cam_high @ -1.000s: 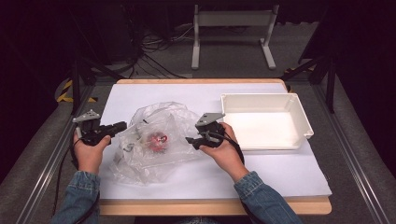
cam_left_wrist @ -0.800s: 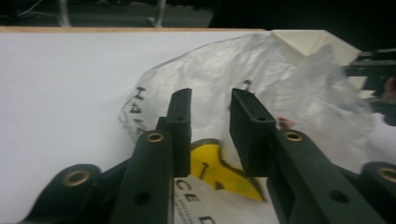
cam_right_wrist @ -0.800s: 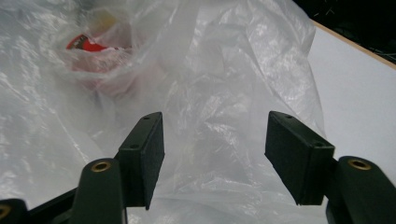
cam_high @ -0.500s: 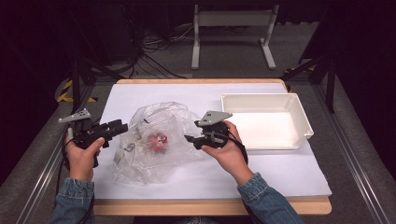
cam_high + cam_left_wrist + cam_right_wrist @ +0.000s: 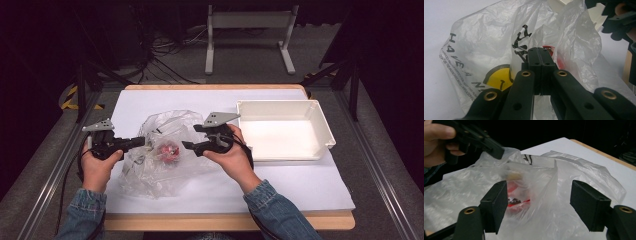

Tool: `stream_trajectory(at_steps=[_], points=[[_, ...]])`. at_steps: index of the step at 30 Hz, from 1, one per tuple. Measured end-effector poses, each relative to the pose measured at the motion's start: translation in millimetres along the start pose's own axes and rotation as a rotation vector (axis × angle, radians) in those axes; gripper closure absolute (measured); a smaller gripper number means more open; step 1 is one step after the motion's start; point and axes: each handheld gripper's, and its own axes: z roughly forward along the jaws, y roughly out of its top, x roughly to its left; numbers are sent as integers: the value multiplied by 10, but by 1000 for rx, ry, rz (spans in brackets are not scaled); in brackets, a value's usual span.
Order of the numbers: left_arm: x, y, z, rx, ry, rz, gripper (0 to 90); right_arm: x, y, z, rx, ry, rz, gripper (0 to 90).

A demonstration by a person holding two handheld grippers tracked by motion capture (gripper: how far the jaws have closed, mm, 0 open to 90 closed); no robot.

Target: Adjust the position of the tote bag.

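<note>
a clear plastic bag (image 5: 162, 152) is seen lying crumpled on the white sheet (image 5: 300, 185) that covers the table, left of the middle, with something red (image 5: 168, 151) visible through the film. the left claw (image 5: 140, 143) is held level at the bag's left edge, and in the left gripper view (image 5: 539, 58) its jaws are pressed flat together; they have just been closing. a fold of the bag's rim appears to be pinched at the tips, though the film there is too thin and clear for that to be told for certain. by that hold the mouth looks to be kept lifted and steady on one side.

the right claw (image 5: 189, 146) is brought in from the other side, aimed at the red thing. in the right gripper view (image 5: 539, 202) its jaws are seen standing well apart, having just been opening wider, with nothing gripped; bag film billows between them and the red thing (image 5: 517, 195) sits just beyond the left pad. the gap seems to be kept wide so the object can be taken once the plastic is cleared.

an empty white tray (image 5: 320, 117) is parked to the right, apart from the bag, likely as the drop spot. snagging of loose film in the open jaws is the risk to be watched.
</note>
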Motion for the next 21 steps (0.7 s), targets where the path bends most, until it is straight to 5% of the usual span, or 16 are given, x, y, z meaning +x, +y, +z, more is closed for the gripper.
stream_trajectory(at_steps=[2, 6, 8, 12, 16, 21], points=[[7, -2, 3, -2, -1, -1, 900, -46, 16, 86, 13, 3, 21, 330], [22, -3, -6, -9, 3, -3, 900, -40, 15, 163, 53, 62, 7, 763], [29, -5, -15, -16, 8, -8, 900, 18, 17, 138, 53, 79, -24, 858], [48, -10, -12, -33, 34, -16, 900, 185, 8, 71, 47, 192, -76, 900], [59, -14, -4, -43, 53, -22, 900, 437, -85, 43, 92, 297, -196, 900], [79, -30, 15, -39, 68, -27, 900, 635, -268, 120, 183, 401, -268, 900]])
